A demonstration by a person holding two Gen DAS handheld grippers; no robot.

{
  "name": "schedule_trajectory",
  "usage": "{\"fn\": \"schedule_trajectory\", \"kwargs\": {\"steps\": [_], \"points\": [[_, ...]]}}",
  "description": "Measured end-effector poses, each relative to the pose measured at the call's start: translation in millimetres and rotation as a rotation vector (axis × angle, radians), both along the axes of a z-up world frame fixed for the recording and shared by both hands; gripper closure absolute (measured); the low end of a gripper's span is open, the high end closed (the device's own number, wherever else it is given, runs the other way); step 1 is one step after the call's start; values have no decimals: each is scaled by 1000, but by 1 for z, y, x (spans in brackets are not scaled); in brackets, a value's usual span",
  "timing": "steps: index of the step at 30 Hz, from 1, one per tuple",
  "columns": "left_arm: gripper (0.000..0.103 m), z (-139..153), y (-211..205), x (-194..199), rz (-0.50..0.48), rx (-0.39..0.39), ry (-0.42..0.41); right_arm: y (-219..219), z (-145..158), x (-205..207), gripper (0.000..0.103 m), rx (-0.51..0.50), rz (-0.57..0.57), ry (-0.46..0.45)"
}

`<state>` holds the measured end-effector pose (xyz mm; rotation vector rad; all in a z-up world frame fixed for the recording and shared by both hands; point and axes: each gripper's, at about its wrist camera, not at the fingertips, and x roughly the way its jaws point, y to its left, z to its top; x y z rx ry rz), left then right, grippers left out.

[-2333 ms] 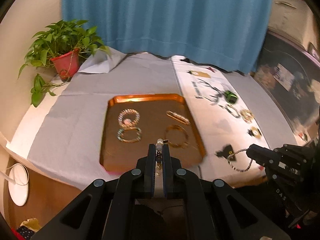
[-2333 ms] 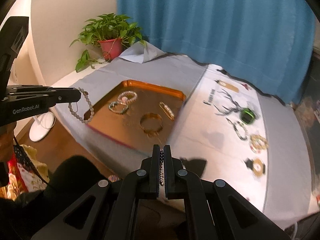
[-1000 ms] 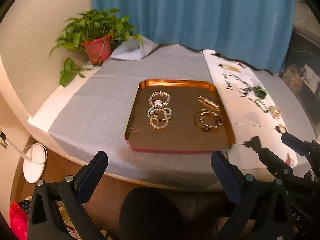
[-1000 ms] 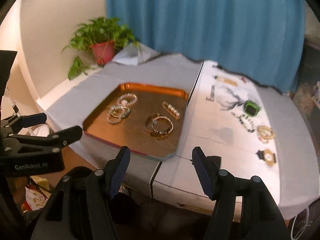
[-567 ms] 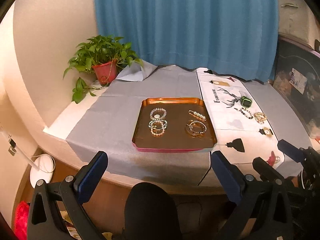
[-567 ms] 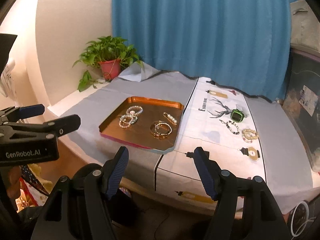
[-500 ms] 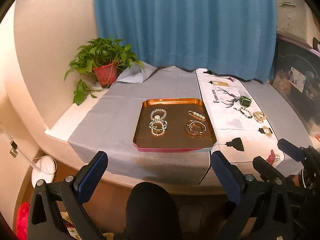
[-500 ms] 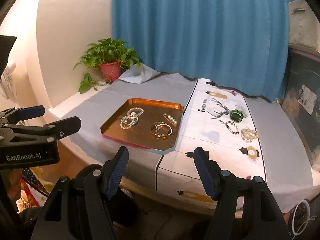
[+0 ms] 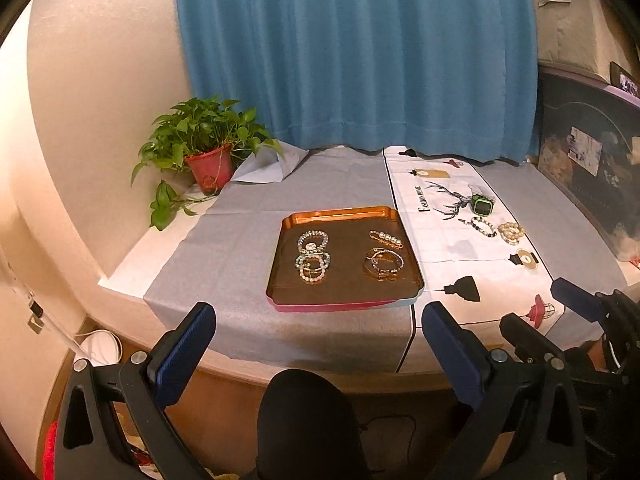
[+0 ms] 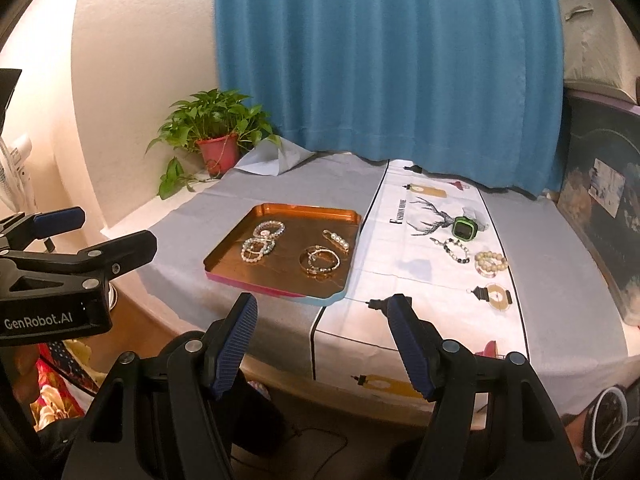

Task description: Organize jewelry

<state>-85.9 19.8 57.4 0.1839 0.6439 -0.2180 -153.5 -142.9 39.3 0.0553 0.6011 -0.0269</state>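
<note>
At the far left corner of the surface a potted plant in a red pot is seen, beside a folded-up corner of the grey cloth that covers the left part of the surface. Near the front edge, about in the middle, a copper-coloured tray is placed on this cloth. In the left half of the tray three beaded bracelets are laid close together in a short row from back to front, overlapping one another. In the right half a pearl hair clip is found at the back, and gold bangles with a bead bracelet on them are stacked in front of it. To the right of the tray a white runner with a printed deer is spread. On it, toward the right edge, a green smartwatch is seen at the back, then a dark-and-white bead bracelet and a cream bead bracelet just beside it.

The left hand-held gripper is held off the front edge of the surface, its jaws spread wide with nothing between them. The right hand-held gripper is held likewise in front of the surface, also spread apart and empty. Behind everything a blue curtain is hung.
</note>
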Motion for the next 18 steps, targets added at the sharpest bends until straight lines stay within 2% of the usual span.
{"fn": "schedule_trajectory", "kwargs": {"steps": [18], "points": [[1,-7,-16,11,-18,29,23,-20,-11,6,35,27,-43,24]]}}
